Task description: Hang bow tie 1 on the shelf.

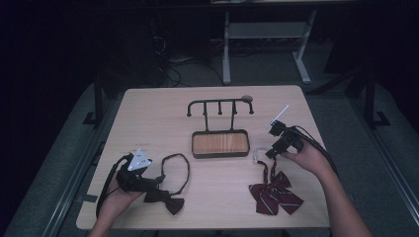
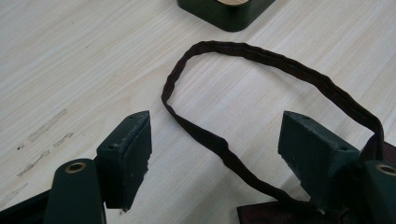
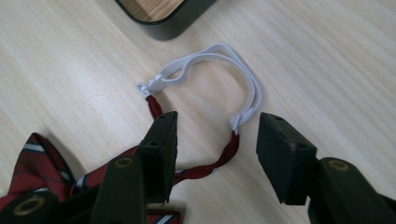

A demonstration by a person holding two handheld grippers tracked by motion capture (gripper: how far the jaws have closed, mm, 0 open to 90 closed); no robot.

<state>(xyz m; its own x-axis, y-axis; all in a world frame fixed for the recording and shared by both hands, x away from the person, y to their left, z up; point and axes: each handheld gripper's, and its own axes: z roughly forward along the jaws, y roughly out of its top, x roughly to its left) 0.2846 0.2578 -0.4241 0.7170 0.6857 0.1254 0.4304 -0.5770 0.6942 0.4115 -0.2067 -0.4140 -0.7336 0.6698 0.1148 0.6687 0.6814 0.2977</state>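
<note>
Striped bow tie point(image 1: 274, 193) lay flat on the table point(image 1: 148, 113) near its front right corner, red with pale stripes, its twisted red cords running up to a white elastic loop point(image 3: 219, 70) that rested on the wood just short of the stand's tray point(image 1: 220, 143). In the right gripper view one red cord passed between the two black jaws, which stood apart with neither pad pressing on it; the white loop lay just ahead of the jaw tips. The right gripper point(image 1: 272, 150) was thus released. It pointed down and toward the person's left, tips over the loop, the right hand point(image 1: 307, 159) wrapped around its body and the forearm coming in from the lower right edge of the high view.

Dark bow tie point(image 1: 165, 200) lay near the front left of the table, its brown neck band point(image 2: 261, 107) spread in an open oval toward the tray. The left gripper point(image 1: 157, 178) sat low over the knot end, pointing toward the tray, jaws wide apart, released, with one run of the band crossing the gap between them. The left hand point(image 1: 118, 190) held it from below, forearm entering at the bottom left.

A black hook rack point(image 1: 220, 106) rose behind the tray.
</note>
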